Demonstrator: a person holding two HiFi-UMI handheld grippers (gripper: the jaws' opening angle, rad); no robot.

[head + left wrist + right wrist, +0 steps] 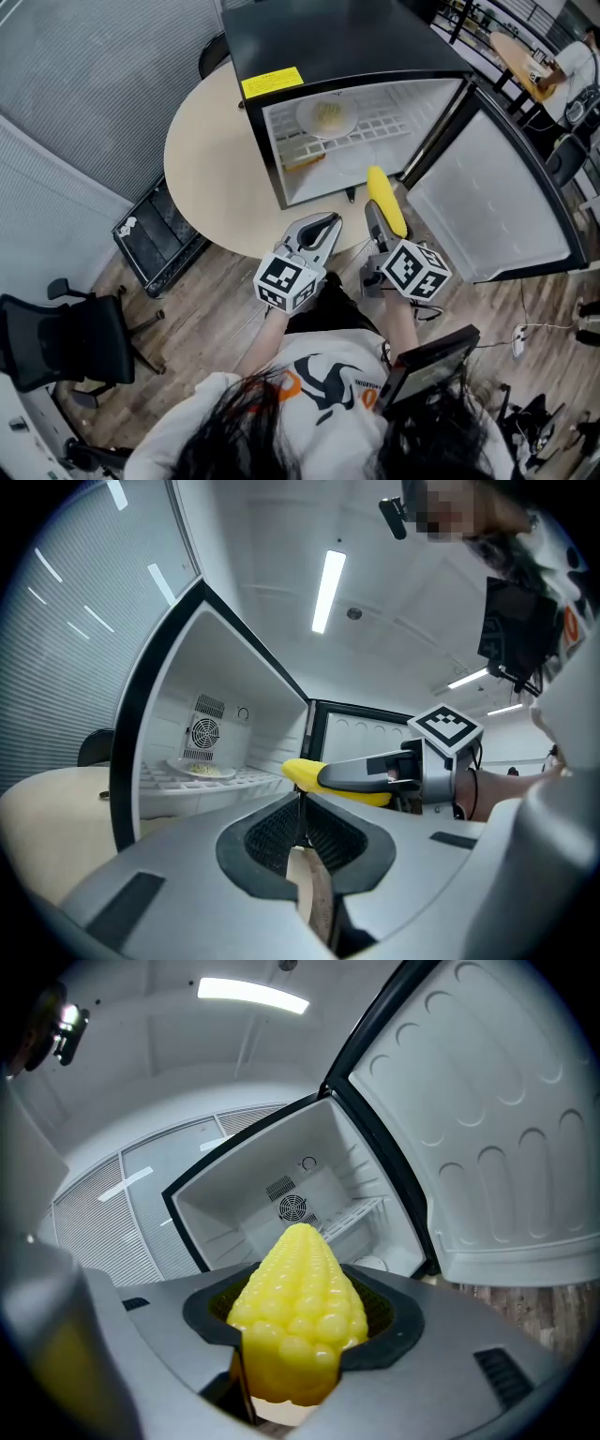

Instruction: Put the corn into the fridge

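My right gripper (383,214) is shut on a yellow corn cob (385,200), tip pointing at the open black mini fridge (309,37) on the round table. In the right gripper view the corn (298,1312) fills the jaws, with the white fridge interior (281,1206) beyond. My left gripper (325,228) is shut with nothing in it, just left of the right one, near the table's front edge. The left gripper view shows its closed jaws, the corn (328,780) in the right gripper (300,773) ahead, and the fridge interior (211,733).
The fridge door (492,202) swings open to the right. A plate of food (326,117) sits on the wire shelf, a yellow item (302,156) below it. The round beige table (206,164) carries the fridge. Black chair (66,342) at left.
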